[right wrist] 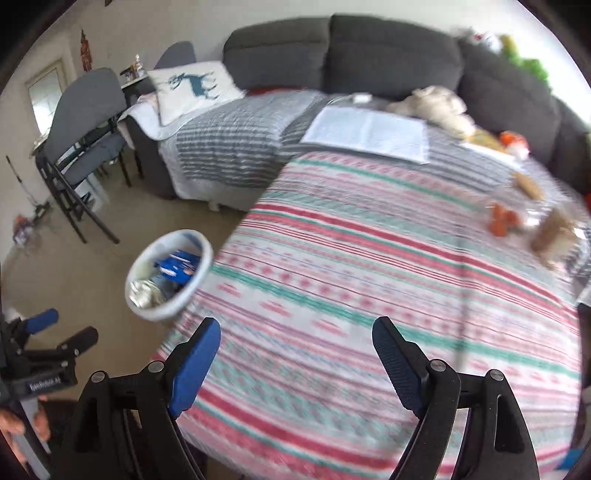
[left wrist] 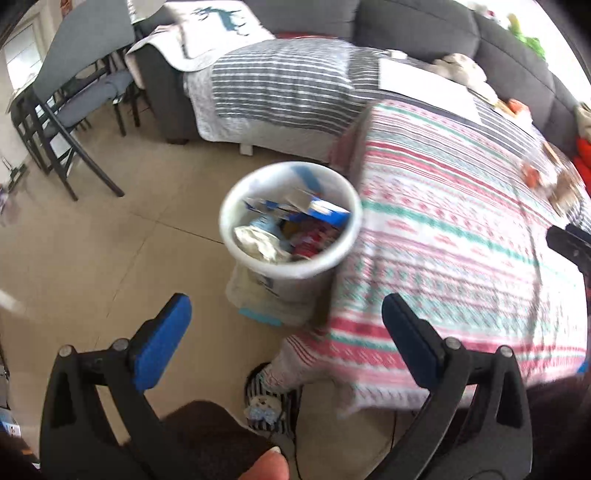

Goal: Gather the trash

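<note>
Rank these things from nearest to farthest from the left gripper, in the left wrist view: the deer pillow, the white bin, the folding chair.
From the left gripper:
1. white bin, on the floor just ahead, beside the striped blanket.
2. folding chair, far left.
3. deer pillow, on the sofa at the top.

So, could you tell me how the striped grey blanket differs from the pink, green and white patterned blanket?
The striped grey blanket is muted grey and white; the pink, green and white patterned blanket is brightly coloured. The grey one lies farther off, against the sofa; the patterned one lies nearest, beside the white trash bin, carrying small scattered items. Both are banded fabric covers.
</note>
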Motion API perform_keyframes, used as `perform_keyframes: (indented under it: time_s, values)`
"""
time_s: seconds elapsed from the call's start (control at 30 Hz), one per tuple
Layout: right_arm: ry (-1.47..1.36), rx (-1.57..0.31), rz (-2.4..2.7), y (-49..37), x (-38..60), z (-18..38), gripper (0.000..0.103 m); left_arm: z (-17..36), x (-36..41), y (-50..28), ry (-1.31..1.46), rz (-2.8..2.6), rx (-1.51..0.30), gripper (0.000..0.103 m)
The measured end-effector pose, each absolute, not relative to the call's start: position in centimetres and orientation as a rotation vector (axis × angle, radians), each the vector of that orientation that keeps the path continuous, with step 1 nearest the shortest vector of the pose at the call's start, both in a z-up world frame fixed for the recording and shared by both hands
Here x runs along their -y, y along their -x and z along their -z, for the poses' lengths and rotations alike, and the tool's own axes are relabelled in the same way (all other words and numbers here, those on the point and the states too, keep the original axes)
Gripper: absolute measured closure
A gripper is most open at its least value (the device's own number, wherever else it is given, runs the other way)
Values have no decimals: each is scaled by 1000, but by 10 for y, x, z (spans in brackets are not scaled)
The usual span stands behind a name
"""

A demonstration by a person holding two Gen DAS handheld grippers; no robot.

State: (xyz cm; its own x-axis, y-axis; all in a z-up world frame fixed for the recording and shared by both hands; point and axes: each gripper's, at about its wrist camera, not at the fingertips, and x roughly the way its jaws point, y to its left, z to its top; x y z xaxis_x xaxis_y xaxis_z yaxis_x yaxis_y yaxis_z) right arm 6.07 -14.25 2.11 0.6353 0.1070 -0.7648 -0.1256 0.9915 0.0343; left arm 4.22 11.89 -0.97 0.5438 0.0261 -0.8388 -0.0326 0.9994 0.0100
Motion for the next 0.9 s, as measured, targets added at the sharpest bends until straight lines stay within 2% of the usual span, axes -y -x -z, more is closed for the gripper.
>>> perform_keyframes:
  time_s: [0.13,0.3,0.9]
  values:
    - [43,-810,-76,-9,168,-23,17,3,-102,-16,1,-20,-951,1]
    - [26,-809,23,24,189,5,17,2,-83,2,-28,-39,-912,1]
    - [30,-794,65,24,186,13,17,12,-53,14,-74,-9,-882,1]
